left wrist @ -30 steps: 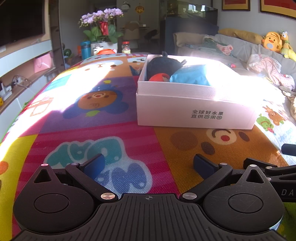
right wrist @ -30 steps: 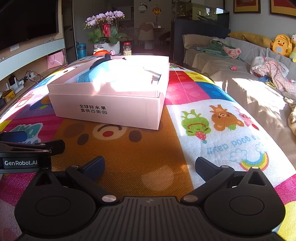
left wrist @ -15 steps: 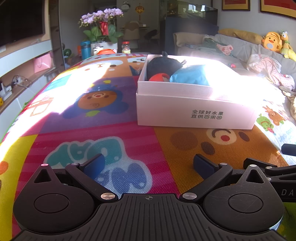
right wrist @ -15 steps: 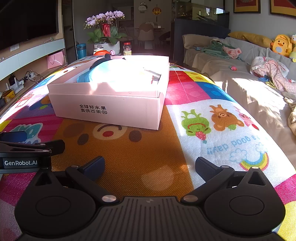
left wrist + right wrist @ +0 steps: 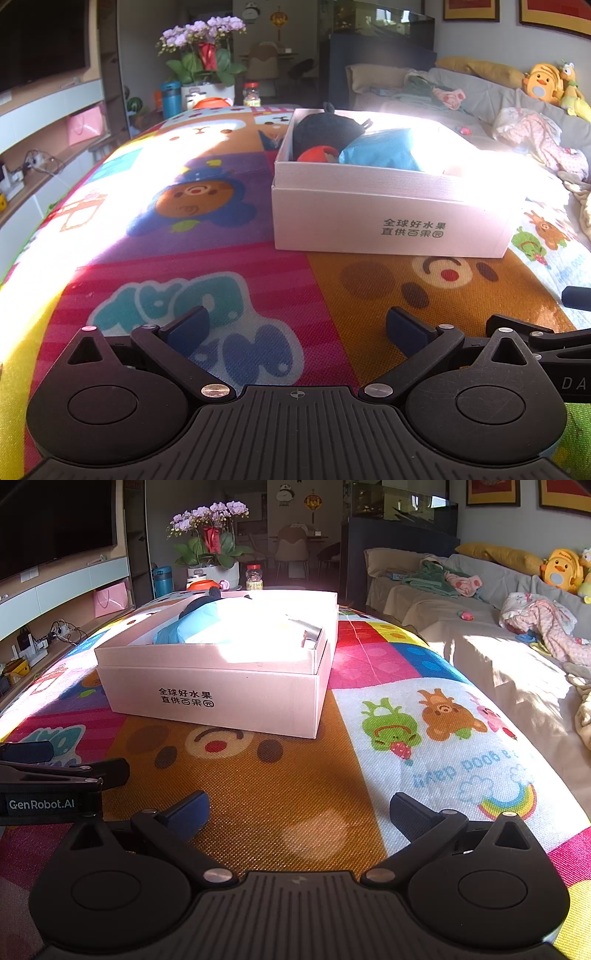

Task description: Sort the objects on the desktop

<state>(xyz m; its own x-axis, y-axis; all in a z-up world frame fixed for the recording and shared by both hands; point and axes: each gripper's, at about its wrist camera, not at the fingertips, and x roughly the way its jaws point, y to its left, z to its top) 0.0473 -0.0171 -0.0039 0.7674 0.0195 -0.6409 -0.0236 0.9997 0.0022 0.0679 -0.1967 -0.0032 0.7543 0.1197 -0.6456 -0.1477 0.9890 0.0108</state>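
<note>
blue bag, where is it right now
The blue bag lies inside the white box on the play mat, right of the black plush in the left wrist view.

Strong sunlight falls across a cartoon-printed play mat. A grey sofa strewn with clothes lines the right wall; purple orchids stand beyond, a dark television at left.

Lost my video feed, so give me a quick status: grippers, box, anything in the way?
Left gripper and right gripper: jaws open, empty, low over the play mat. White box ahead, open, with black, red and blue items inside. Nothing between grippers and box.
</note>
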